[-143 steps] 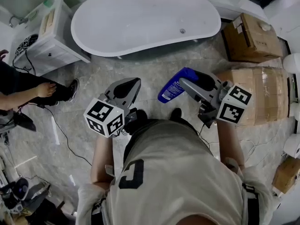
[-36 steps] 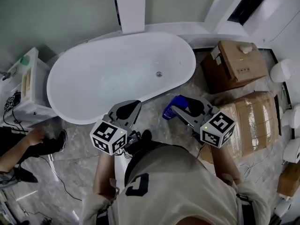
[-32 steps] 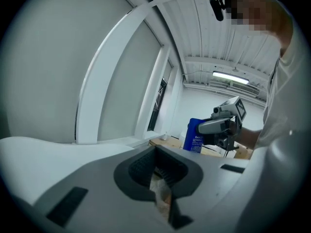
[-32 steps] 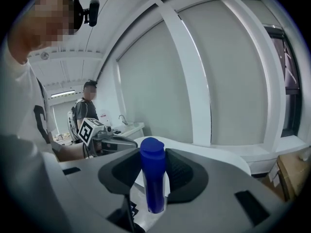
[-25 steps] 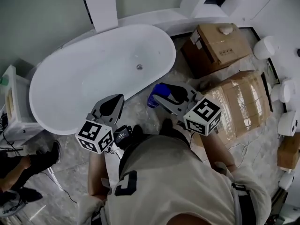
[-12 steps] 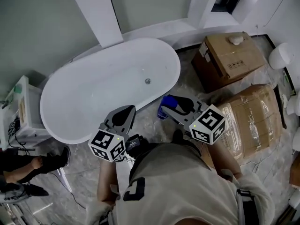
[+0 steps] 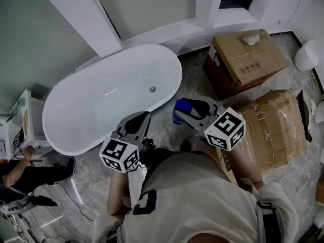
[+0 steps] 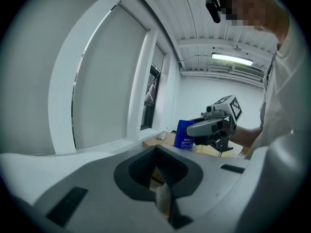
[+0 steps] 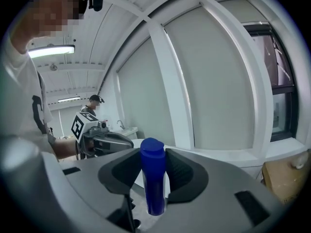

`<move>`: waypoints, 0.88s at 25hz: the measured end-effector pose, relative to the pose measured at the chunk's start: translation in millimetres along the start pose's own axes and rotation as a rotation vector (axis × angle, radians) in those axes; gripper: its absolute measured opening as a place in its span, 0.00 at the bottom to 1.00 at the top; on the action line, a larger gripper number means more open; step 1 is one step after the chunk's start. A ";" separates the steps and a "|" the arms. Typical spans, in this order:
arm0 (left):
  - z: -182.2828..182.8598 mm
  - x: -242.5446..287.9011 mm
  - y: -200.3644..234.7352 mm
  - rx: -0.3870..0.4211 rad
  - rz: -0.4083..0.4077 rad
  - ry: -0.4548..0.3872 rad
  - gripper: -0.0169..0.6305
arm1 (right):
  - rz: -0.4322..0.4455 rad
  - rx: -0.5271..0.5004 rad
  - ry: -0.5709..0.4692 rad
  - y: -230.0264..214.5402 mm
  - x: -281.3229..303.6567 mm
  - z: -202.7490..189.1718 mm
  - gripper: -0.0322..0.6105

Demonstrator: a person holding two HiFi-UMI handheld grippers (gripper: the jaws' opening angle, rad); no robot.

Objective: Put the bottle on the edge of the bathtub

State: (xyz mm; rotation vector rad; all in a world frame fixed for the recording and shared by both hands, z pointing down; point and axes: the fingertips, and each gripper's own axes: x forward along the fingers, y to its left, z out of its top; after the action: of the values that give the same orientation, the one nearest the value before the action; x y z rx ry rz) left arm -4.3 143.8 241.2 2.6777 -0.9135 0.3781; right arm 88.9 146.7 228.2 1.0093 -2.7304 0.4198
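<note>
The blue bottle (image 7: 180, 111) stands upright between the pads of my right gripper (image 7: 186, 111), which is shut on it just off the right end of the white bathtub (image 7: 167, 91). In the right gripper view the bottle (image 9: 153, 188) fills the gap of the right gripper (image 9: 153, 171), cap up. My left gripper (image 7: 135, 123) hangs over the floor by the tub's near rim, shut and holding nothing. The left gripper view shows the left gripper (image 8: 156, 171) with its jaws together, and beyond it the bottle (image 8: 184, 135) in the right gripper (image 8: 214, 126).
Two cardboard boxes (image 7: 244, 59) (image 7: 276, 126) stand right of the tub on the marble floor. A white cabinet (image 7: 28, 128) stands at the tub's left end, with a seated person (image 7: 30, 172) beside it. A white ledge (image 7: 167, 33) runs behind the tub.
The tub and boxes have shifted in the head view as the person moved. Both grippers sit closer to the tub's right end, and the bottle stays held in the right one.
</note>
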 end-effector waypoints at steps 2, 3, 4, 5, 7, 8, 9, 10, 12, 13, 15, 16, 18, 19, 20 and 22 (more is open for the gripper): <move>11.3 12.7 -13.2 0.043 -0.014 -0.012 0.11 | -0.007 0.010 -0.018 -17.7 -11.6 -1.4 0.30; 16.0 18.3 -20.3 0.065 -0.022 -0.018 0.11 | -0.011 0.023 -0.026 -25.8 -17.4 -2.8 0.30; 18.8 22.9 -26.1 0.079 -0.023 -0.023 0.11 | -0.018 0.037 -0.030 -32.5 -22.5 -5.1 0.30; 19.8 26.2 -28.7 0.085 -0.014 -0.025 0.11 | -0.024 0.050 -0.031 -37.2 -25.7 -7.7 0.30; 21.3 28.4 -23.5 0.084 0.029 -0.026 0.11 | -0.023 0.062 -0.035 -40.8 -25.2 -11.1 0.30; 24.0 28.7 -18.2 0.089 0.054 -0.031 0.11 | -0.015 0.066 -0.041 -41.8 -23.5 -11.5 0.30; 28.1 29.6 -13.3 0.099 0.075 -0.038 0.11 | -0.006 0.074 -0.050 -43.8 -22.7 -11.2 0.30; 32.9 31.4 -10.0 0.112 0.086 -0.047 0.11 | 0.005 0.090 -0.059 -46.8 -23.6 -10.5 0.30; 40.4 36.1 -10.4 0.142 0.066 -0.050 0.11 | 0.036 0.133 -0.072 -51.0 -28.4 -7.2 0.30; 41.8 37.0 -11.6 0.161 0.043 -0.040 0.11 | 0.057 0.152 -0.076 -50.2 -29.5 -4.4 0.30; 40.5 36.2 -8.0 0.208 -0.004 0.002 0.11 | 0.090 0.167 -0.077 -46.3 -25.2 1.1 0.30; 38.6 36.3 -3.8 0.232 -0.023 0.025 0.11 | 0.094 0.163 -0.071 -45.6 -21.0 2.2 0.30; 32.9 38.5 4.6 0.256 -0.057 0.063 0.11 | 0.079 0.148 -0.049 -47.5 -14.0 0.5 0.30; 29.5 40.1 8.8 0.256 -0.073 0.079 0.11 | 0.068 0.144 -0.035 -49.3 -11.1 -1.0 0.30; 26.4 41.9 13.8 0.253 -0.083 0.094 0.11 | 0.064 0.144 -0.023 -51.2 -7.6 -1.7 0.30; 23.1 46.7 27.4 0.246 -0.081 0.112 0.11 | 0.072 0.146 -0.005 -55.7 2.5 0.0 0.30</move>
State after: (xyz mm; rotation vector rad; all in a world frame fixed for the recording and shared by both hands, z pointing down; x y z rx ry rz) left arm 17.9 89.3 240.5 2.8679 -0.7666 0.6539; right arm 123.8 104.7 239.7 0.9489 -2.7802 0.6384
